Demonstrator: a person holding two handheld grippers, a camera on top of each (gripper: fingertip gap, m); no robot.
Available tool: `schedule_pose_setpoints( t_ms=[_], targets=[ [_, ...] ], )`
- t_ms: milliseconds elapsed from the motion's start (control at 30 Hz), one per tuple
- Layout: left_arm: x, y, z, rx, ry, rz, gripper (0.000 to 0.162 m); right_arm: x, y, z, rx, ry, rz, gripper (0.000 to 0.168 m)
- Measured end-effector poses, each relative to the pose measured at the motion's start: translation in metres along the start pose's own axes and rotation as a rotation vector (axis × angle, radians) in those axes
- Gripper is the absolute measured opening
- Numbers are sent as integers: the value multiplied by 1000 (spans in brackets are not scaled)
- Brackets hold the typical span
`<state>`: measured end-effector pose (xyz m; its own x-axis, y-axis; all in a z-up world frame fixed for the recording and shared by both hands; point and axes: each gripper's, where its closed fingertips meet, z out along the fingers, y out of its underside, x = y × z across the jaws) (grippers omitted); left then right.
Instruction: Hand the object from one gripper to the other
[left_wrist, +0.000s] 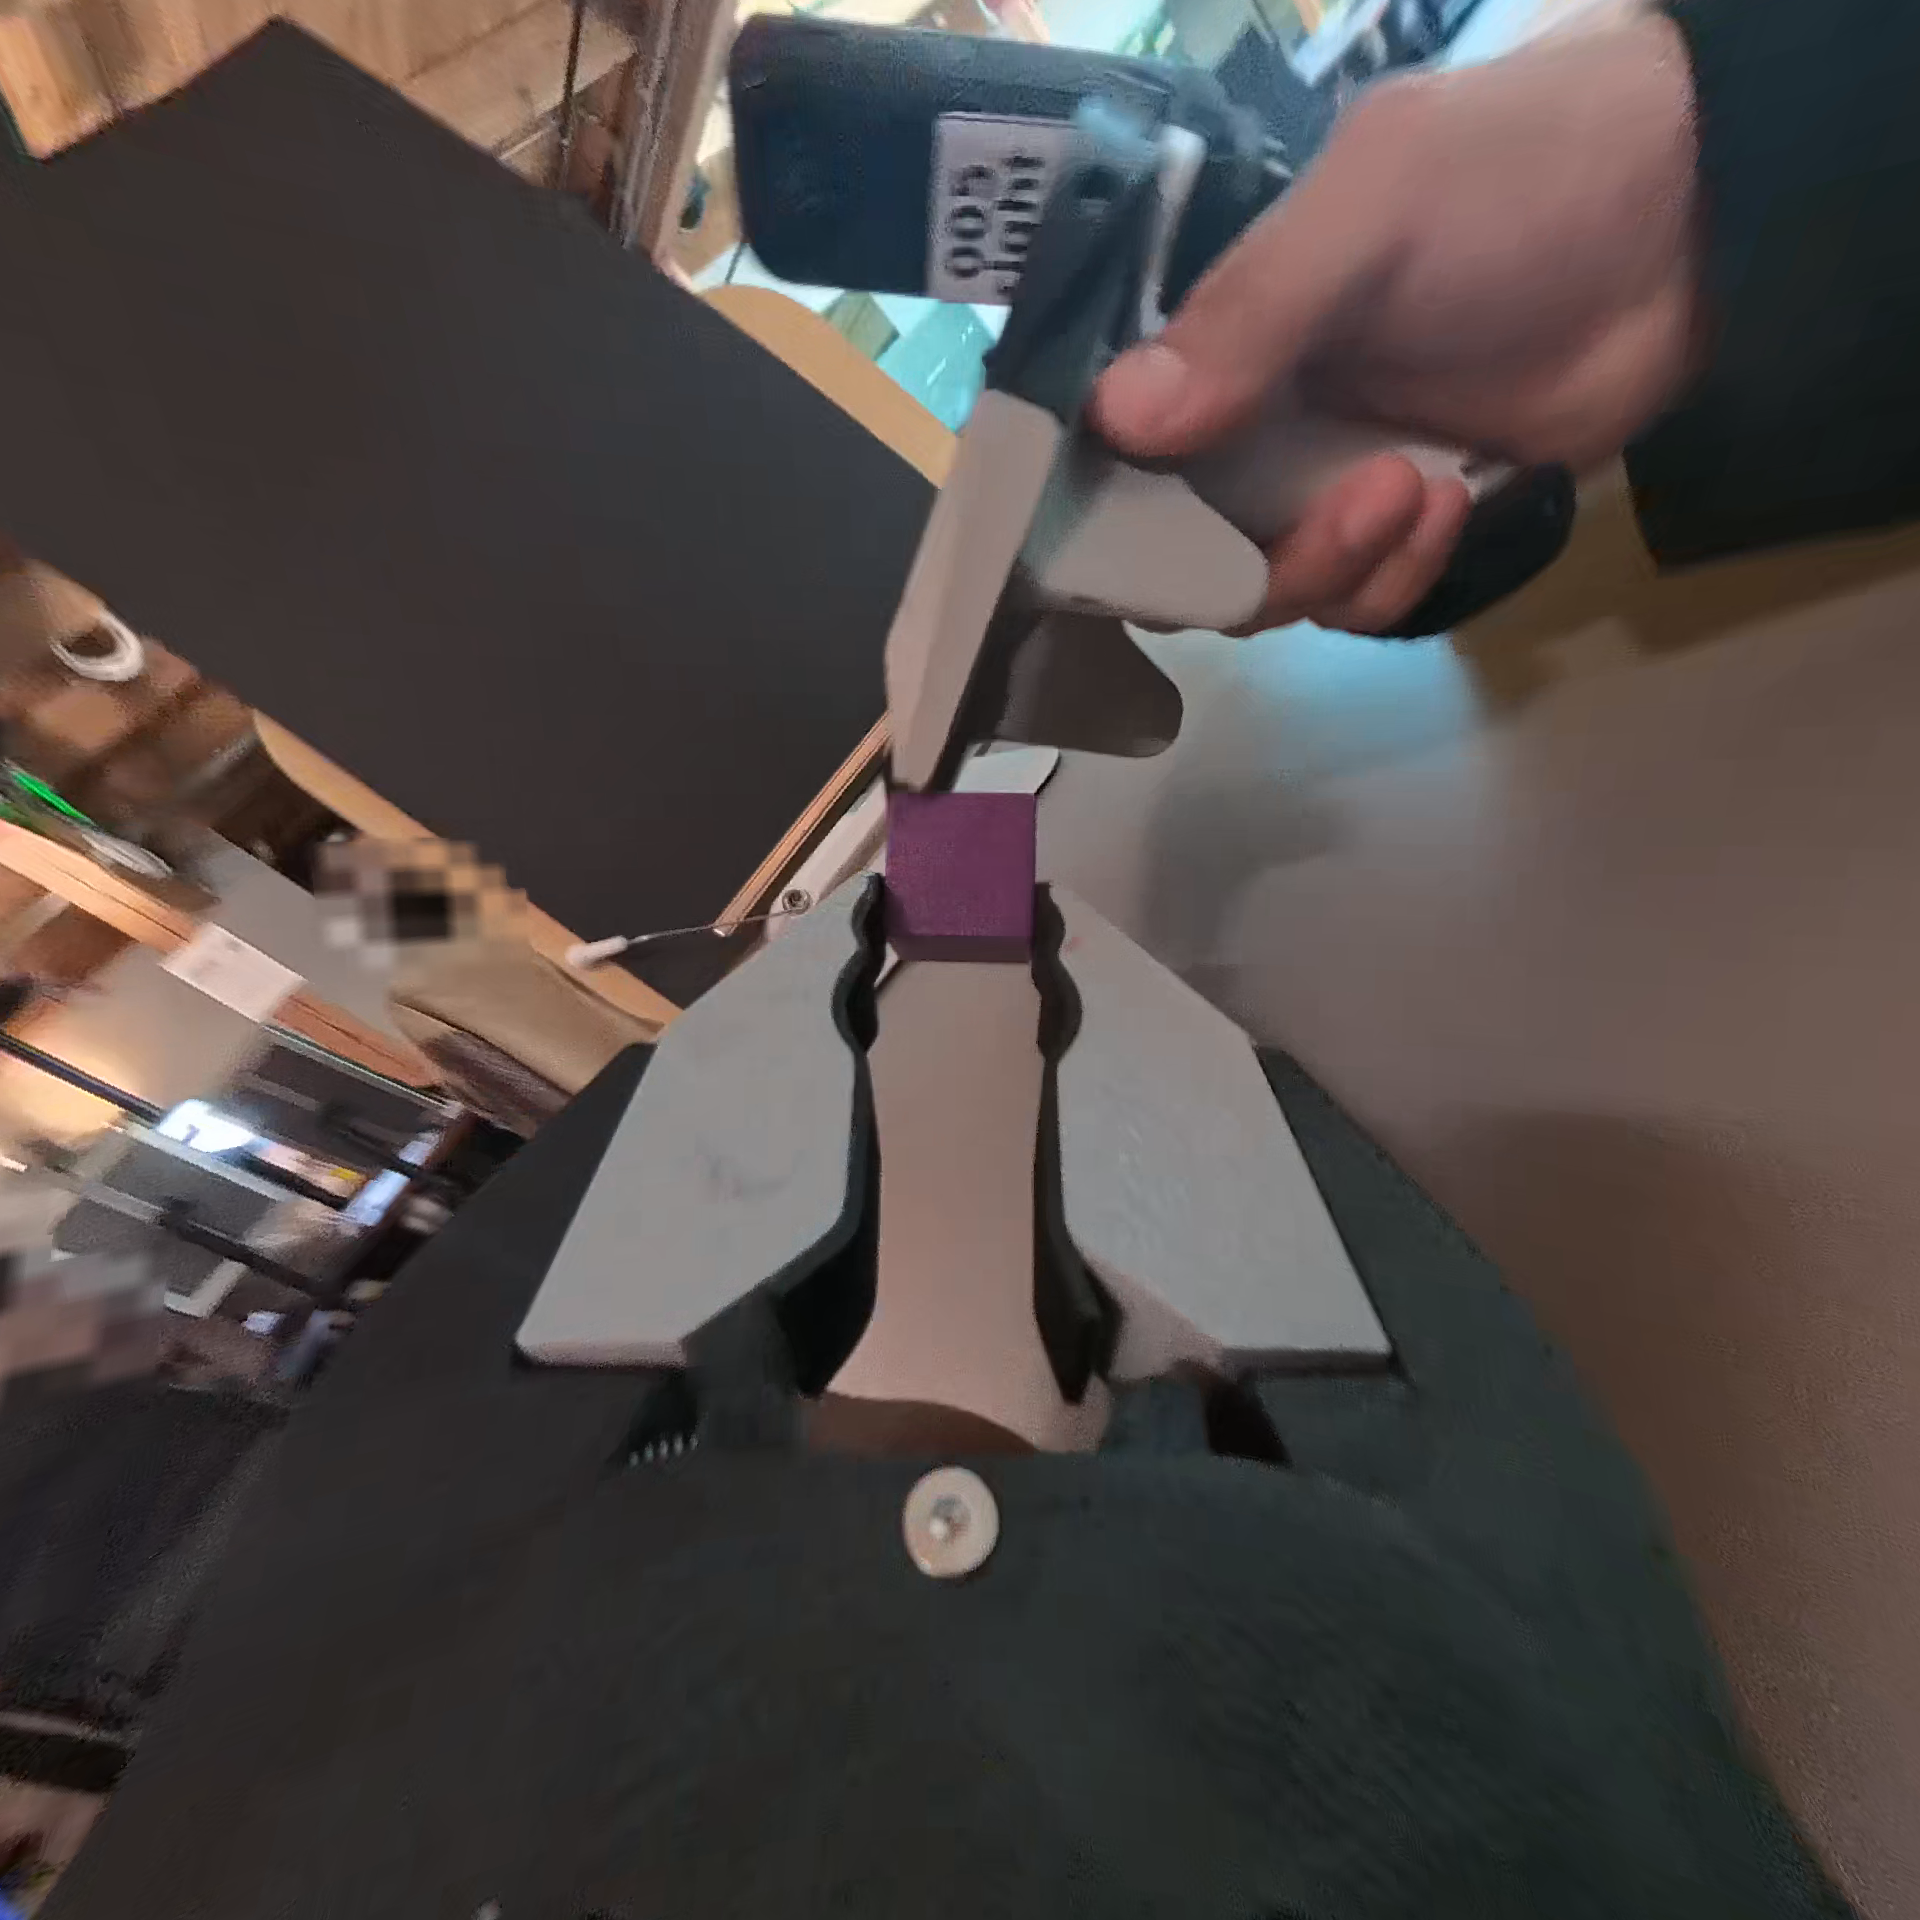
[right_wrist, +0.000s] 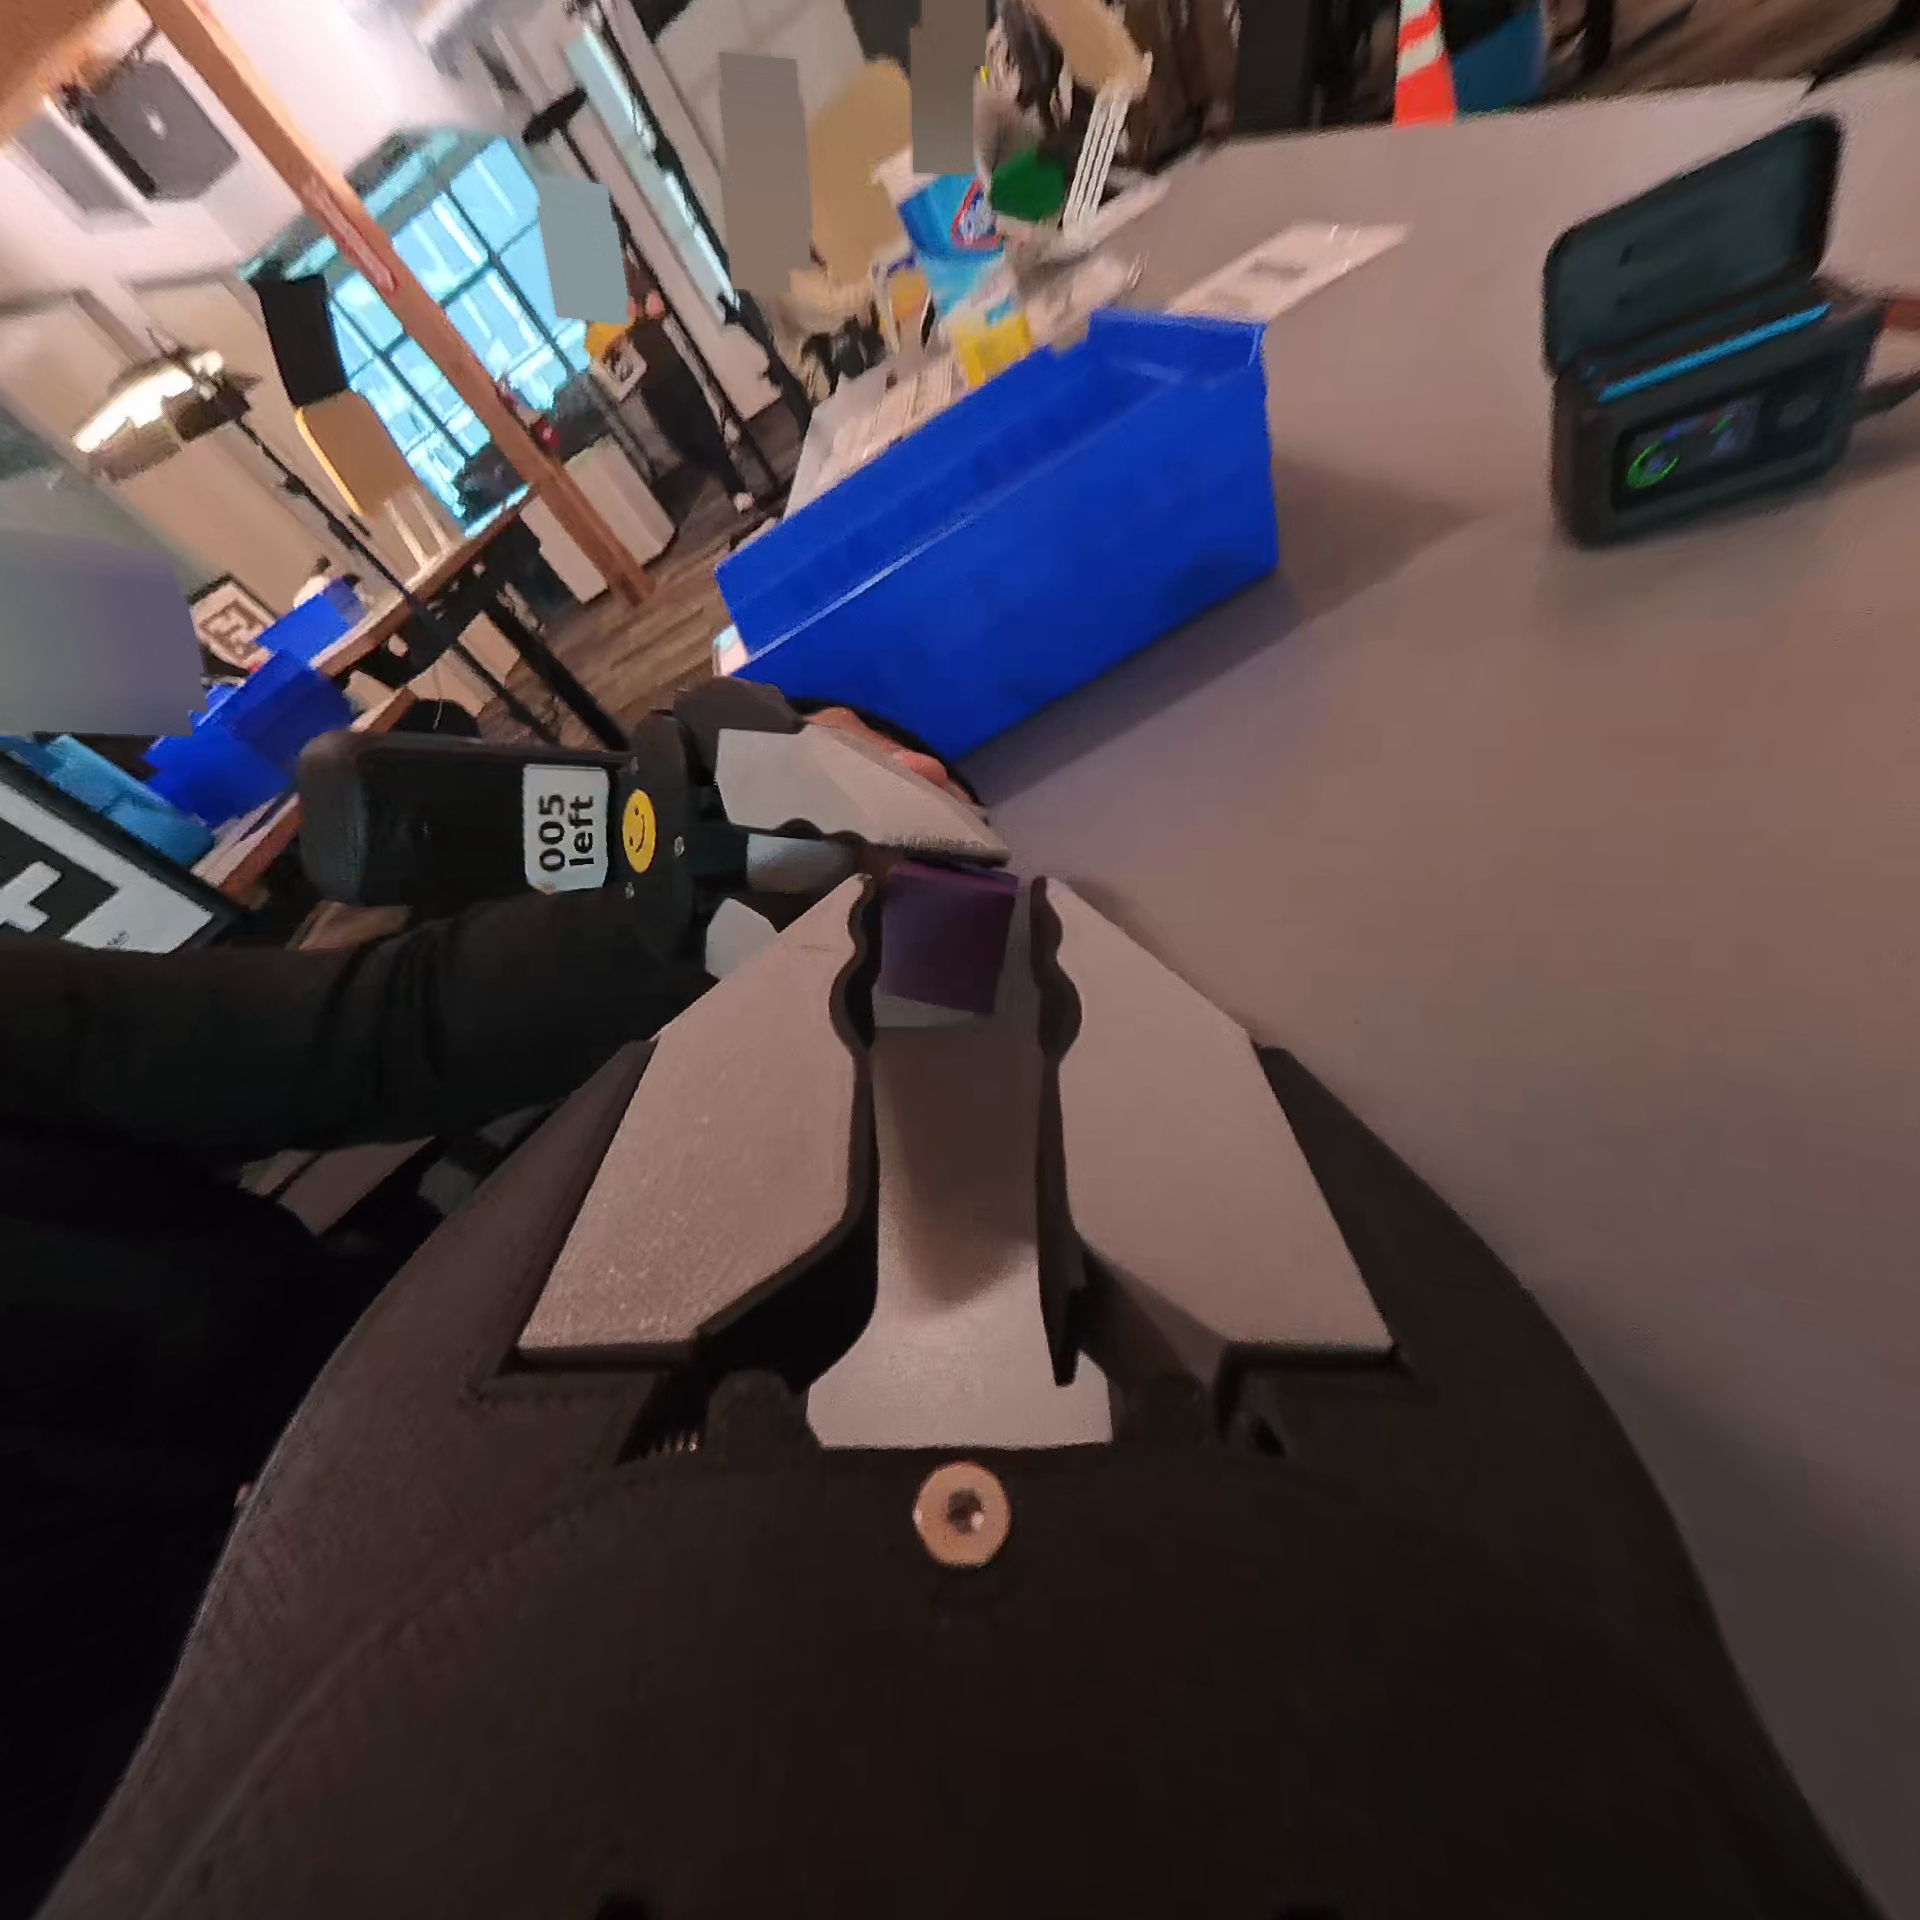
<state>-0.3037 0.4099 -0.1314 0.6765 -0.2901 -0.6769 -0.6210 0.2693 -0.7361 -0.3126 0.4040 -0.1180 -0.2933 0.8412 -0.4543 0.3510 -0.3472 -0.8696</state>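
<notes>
Two grippers meet over one small purple cube (left_wrist: 961, 881), held in mid-air above the grey table (right_wrist: 1558, 935).

Left gripper (left_wrist: 961, 914): fingertips pressed against both side faces of the cube, clenched on it near the very tips. Only the lower part of the cube sits between the pads.

Right gripper (right_wrist: 951, 940): its fingers straddle the same cube. In its own view the left pad looks to be touching; a thin gap seems to remain at the right pad (right_wrist: 1044, 935). Cannot tell whether it has clamped yet. From the left wrist view it comes in from above, crosswise to the left gripper, a hand (left_wrist: 1434, 312) on its handle.

Judgement: mid-handover, both tools on the cube, neither clearly let go.

Risks from here:
- Left lets go before the right has truly closed: cube drops to the table.
- Both grips are shallow, at the tips; a small twist as one pulls away could pop the cube out.
- Crossed fingers sit close; a finger of one could knock the other while withdrawing.

Blue bin (right_wrist: 1018, 540) and open black case (right_wrist: 1704, 343) stand well apart, out of the way.
</notes>
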Motion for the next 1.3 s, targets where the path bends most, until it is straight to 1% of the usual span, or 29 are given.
schedule_pose_setpoints(
  t_ms=[100,167,233,300,367,433,467,533,567,633,733,767,833,867,900,933,1000,1100,1167,1233,1300],
  targets=[
    [-20,2,-3,29,-34,-173,26,-2,-9,-6,52,7,-30,30],
    [-35,6,-5,29,-89,-251,25,-4,-11,-4,61,-4,-31,35],
    [-46,15,-6,-13,-157,-239,26,-3,-8,1,44,0,-21,40],
    [-49,18,-6,-35,-193,-213,26,1,-5,6,37,30,-20,42],
    [-42,18,-3,-48,-178,-195,26,5,-8,11,73,53,2,43],
    [-34,15,0,-48,-164,-154,26,4,-9,18,86,30,35,44],
    [-30,15,2,-56,-154,-141,26,5,-8,21,85,37,48,42],
    [-25,13,4,-56,-137,-124,26,12,-5,24,87,71,74,27],
    [-23,12,4,-51,-131,-122,26,13,-3,24,76,75,78,24],
    [-20,11,4,-39,-111,-137,26,12,-3,21,69,72,80,23],
    [-13,15,5,-54,-82,-128,26,14,-13,11,131,69,99,23],
    [-8,17,5,-67,-53,-123,22,14,-16,7,150,55,112,23],
    [6,20,6,-81,45,-144,7,15,-22,0,203,42,133,23],
    [8,19,6,-74,56,-145,2,15,-23,-2,214,30,141,22],
    [6,19,6,-71,40,-137,2,14,-23,-3,210,20,148,22],
    [4,21,6,-80,29,-130,6,14,-22,-3,205,18,149,23],
    [0,24,6,-95,9,-140,21,13,-20,-1,185,17,141,23],
    [-10,23,4,-79,-37,-155,33,10,-10,7,112,4,130,23],
    [-14,17,2,-45,-55,-146,34,8,-1,13,56,5,121,23],
    [-11,13,0,-21,-36,-129,41,4,2,16,36,-11,109,23],
    [-4,4,-2,28,-1,-115,39,0,5,17,11,-27,99,23]
  ],
)
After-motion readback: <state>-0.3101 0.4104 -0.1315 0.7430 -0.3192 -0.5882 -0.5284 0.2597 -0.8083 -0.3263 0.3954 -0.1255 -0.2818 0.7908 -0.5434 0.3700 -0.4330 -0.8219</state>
